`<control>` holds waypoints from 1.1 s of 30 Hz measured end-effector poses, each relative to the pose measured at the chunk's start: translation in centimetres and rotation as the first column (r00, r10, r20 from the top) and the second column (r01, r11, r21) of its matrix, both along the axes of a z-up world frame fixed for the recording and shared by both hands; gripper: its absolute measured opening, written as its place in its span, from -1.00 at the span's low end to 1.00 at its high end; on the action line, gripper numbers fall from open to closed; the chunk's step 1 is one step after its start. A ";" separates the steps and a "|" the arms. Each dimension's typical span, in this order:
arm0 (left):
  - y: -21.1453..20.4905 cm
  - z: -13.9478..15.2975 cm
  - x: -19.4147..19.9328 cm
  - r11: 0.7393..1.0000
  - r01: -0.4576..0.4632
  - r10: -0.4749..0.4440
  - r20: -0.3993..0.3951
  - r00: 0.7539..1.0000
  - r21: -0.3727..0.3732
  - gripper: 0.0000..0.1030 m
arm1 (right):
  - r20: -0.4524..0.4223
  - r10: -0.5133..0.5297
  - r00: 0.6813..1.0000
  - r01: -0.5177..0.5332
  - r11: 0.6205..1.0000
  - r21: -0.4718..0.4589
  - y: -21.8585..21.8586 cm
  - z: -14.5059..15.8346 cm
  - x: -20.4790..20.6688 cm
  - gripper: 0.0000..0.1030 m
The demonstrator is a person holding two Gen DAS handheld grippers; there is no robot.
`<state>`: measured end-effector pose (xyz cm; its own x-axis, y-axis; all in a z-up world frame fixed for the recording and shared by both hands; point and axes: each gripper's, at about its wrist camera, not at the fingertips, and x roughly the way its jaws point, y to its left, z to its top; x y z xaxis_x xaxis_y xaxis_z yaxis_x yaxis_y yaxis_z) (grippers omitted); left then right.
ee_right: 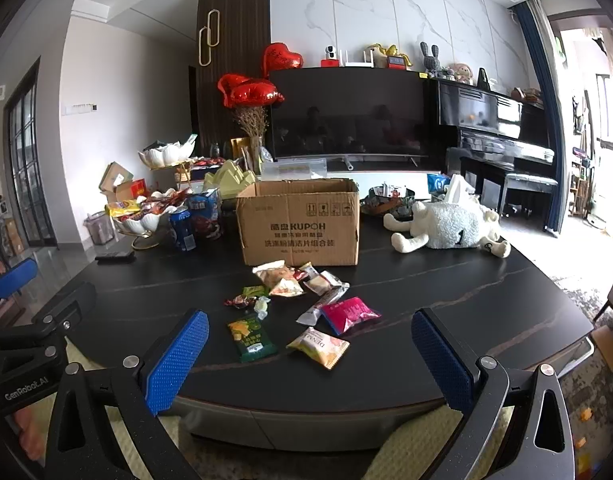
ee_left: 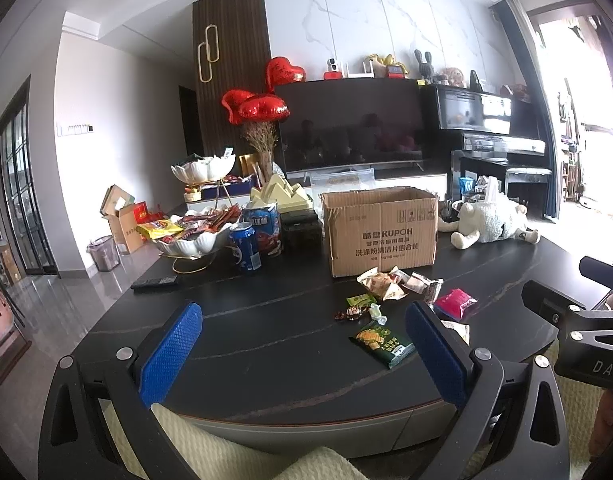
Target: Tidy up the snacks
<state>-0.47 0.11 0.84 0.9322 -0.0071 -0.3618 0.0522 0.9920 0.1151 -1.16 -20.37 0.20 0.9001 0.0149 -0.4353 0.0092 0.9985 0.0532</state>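
Observation:
Several loose snack packets lie on the black table (ee_right: 446,292) in front of an open cardboard box (ee_right: 300,222): a green packet (ee_right: 251,338), a yellow packet (ee_right: 318,347), a pink packet (ee_right: 349,314) and small candies (ee_right: 246,300). The box (ee_left: 380,230) and the green packet (ee_left: 382,343) also show in the left wrist view. My left gripper (ee_left: 302,354) is open and empty above the table's near edge. My right gripper (ee_right: 312,360) is open and empty, near the green and yellow packets but above and short of them.
A white bowl (ee_left: 194,242) full of snacks, a blue can (ee_left: 246,249) and a remote (ee_left: 154,282) sit at the table's left. A white plush sheep (ee_right: 450,226) lies at the right. A TV and piano stand behind.

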 end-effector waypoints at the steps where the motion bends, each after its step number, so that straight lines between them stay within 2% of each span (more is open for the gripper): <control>1: -0.1 0.0 -0.1 1.000 0.001 -0.001 0.001 1.000 0.000 1.00 | 0.001 0.000 1.000 0.000 1.000 -0.001 0.0 0.0 0.0 0.99; 33: -0.3 0.1 -0.6 1.000 0.004 -0.004 0.001 1.000 0.000 1.00 | 0.006 0.003 1.000 -0.003 1.000 -0.002 0.5 0.0 0.2 0.99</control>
<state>-1.03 -0.18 0.90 0.9325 -0.0108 -0.3610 0.0562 0.9917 0.1155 -0.97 -19.88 0.17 0.9028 0.0169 -0.4297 0.0055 0.9987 0.0508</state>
